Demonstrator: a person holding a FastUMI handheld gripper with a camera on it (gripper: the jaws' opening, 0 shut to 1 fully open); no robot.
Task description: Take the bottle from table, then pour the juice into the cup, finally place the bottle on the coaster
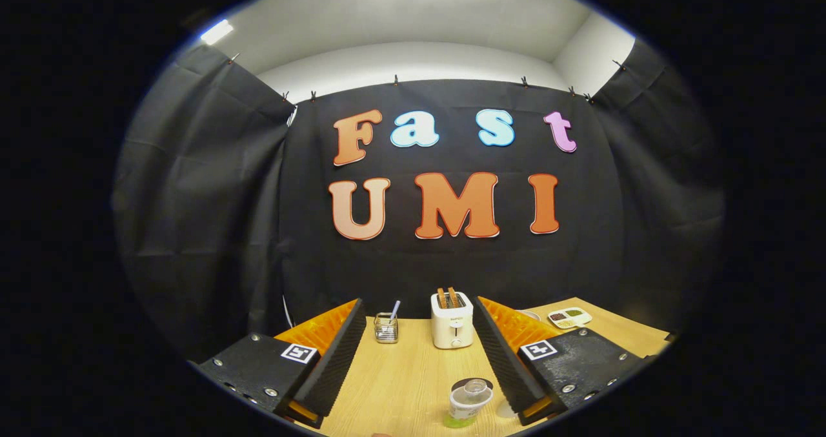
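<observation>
The gripper (416,359) hangs above the wooden worktop (400,379) with its two black ribbed fingers (339,359) spread wide apart, nothing caught between the pads. Orange shows on the outer faces of both fingers, and each one carries a small square black-and-white marker near its base.

Down low, near the bases of the fingers and closer to the right-hand one, stands the bottle (469,403). It is upright, seen from above: a clear cap and neck, a pale body, something greenish at its foot. Neither finger touches it; there is open wood on both sides, more on the left than on the right. Right behind the bottle lies a dark round disc, the coaster (473,383), most of it covered by the bottle's top, so I cannot tell whether the two touch. Just right of the bottle, tucked against the right finger, a pale shape peeks out; too little shows to name it.

Further off, beyond the fingertips and near the black cloth wall, a white toaster (452,324) sits with two slices of toast poking up from its slots. To its left stands a small glass jar (386,327) with a straw leaning out of it. Past the right finger, a pale tray with several compartments (569,317) rests on the worktop, well apart from the bottle.
</observation>
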